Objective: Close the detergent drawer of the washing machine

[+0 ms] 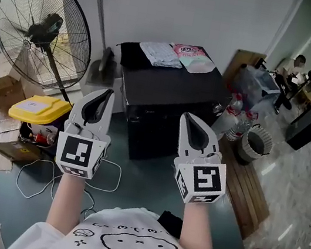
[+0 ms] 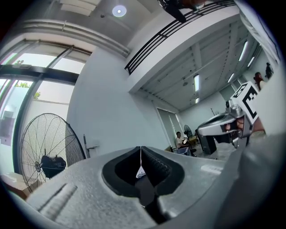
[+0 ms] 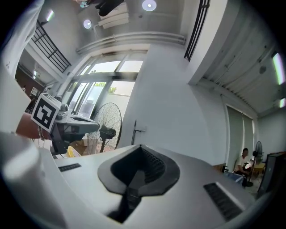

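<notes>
**Drawer out of sight, both grippers shut and empty**

We can't pick out the detergent drawer. The dark box by the far wall, which we take for the washing machine (image 1: 172, 97), shows us only its top and a sliver of its front, so the drawer may be pushed home or standing out. Cloth and packets (image 1: 179, 56) lie on its lid.

Nearer us, the left gripper (image 1: 109, 92) and right gripper (image 1: 185, 115) hover side by side, fingers pressed together on nothing. A fan (image 1: 43, 32) stands far left.

Our advice: get the front panel in view. Shut fingers suit a square, flat push along the drawer's track.
</notes>
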Demonstrator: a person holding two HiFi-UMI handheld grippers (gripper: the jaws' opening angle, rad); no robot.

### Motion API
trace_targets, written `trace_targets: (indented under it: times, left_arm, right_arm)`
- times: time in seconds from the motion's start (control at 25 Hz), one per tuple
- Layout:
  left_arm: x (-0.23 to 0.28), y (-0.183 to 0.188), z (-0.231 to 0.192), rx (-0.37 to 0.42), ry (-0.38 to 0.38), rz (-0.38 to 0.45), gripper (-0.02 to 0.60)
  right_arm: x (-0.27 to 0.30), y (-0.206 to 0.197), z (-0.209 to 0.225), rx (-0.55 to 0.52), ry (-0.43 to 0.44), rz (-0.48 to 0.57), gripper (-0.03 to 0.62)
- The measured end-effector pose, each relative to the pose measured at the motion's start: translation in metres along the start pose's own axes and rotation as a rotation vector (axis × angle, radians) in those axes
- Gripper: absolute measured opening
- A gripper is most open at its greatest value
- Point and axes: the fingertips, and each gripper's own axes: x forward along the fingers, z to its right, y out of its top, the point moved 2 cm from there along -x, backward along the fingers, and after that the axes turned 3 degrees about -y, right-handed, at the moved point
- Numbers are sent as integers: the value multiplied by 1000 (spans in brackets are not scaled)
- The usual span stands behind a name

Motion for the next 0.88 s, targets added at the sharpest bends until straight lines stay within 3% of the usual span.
trace_targets:
  times: [0.88]
  left_arm:
    - [-35, 6, -5, -22, -37, 38, 18]
  right_arm:
    - [-22, 13, -32, -27, -54, -1, -2]
